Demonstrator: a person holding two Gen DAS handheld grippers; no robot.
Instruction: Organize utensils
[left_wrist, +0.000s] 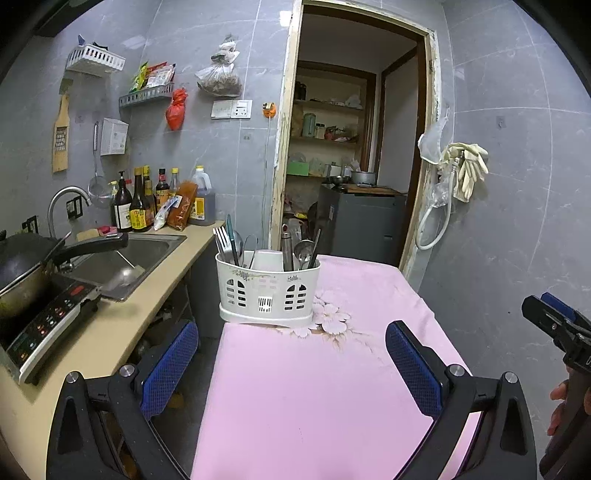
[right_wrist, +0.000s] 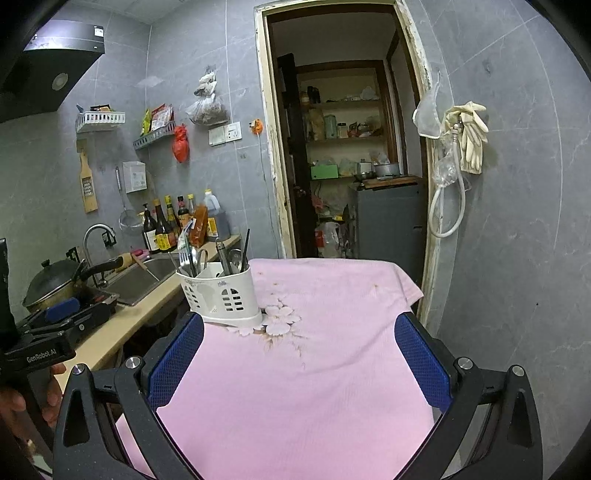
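Blue-padded fingers of the left gripper (left_wrist: 291, 354) frame the near edge of its wrist view, jaws spread wide, nothing between them but pink cloth. Right gripper (right_wrist: 299, 350): likewise spread to its widest, empty, over the same cloth.

Table with pink tablecloth (left_wrist: 295, 398), pale flower print near the far left part. Bare apart from one item.

White slotted utensil caddy (left_wrist: 267, 291): upright on the far left corner of the cloth, well apart from both grippers. Left compartment holds forks (left_wrist: 221, 240) and a green-handled piece; right compartment holds a spoon (left_wrist: 303, 251), a steel cylindrical handle and dark sticks. Scissors (right_wrist: 202, 258) show in the right wrist view.

Left of the table: beige counter (left_wrist: 110, 332) with an induction cooker (left_wrist: 48, 325), a lidded wok (left_wrist: 22, 273), a steel sink (left_wrist: 129, 262) and a row of sauce bottles (left_wrist: 147, 206) at the far wall.

Far: open doorway (left_wrist: 354, 147) to a pantry with shelves. Rubber gloves (left_wrist: 467, 166) hang on the right wall.
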